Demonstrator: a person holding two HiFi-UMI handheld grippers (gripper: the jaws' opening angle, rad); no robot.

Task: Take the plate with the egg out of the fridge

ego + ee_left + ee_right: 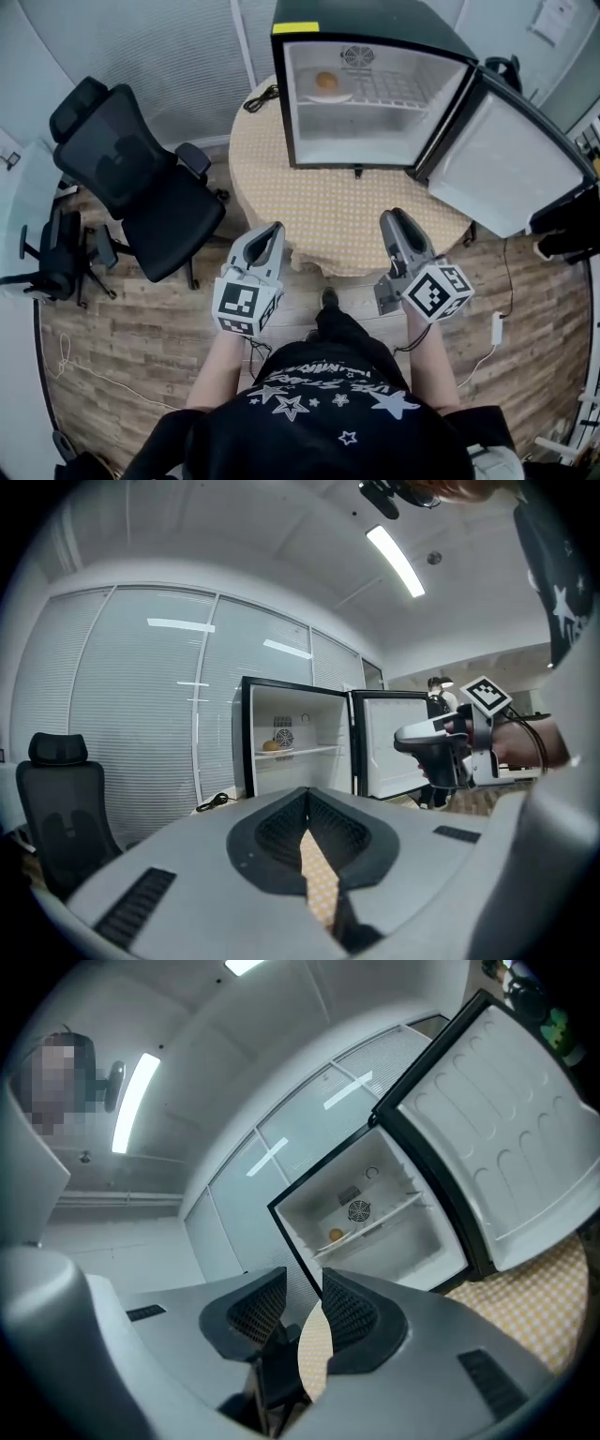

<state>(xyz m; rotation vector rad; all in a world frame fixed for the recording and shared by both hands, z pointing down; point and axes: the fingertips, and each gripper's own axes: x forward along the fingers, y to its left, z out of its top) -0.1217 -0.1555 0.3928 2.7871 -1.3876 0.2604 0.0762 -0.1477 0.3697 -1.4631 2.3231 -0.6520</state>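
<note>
**Plate with egg on the fridge shelf, both grippers short of it**

The plate (328, 96) with the egg (326, 82) sits on the upper shelf of the open fridge (375, 23), well ahead of both grippers. Right gripper (396, 219): jaws parted a little, nothing between the pads, only tablecloth seen through the gap. Left gripper (272, 229): jaws together, empty. Both hover over the near edge of the table (319, 211), touching nothing. The fridge door (511, 169) stands open ahead-right of the right gripper.

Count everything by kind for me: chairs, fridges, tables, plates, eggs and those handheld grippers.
Office chairs: 2
Fridge: 1
Table: 1
Plate: 1
Egg: 1
Grippers: 2
Total: 8
</note>
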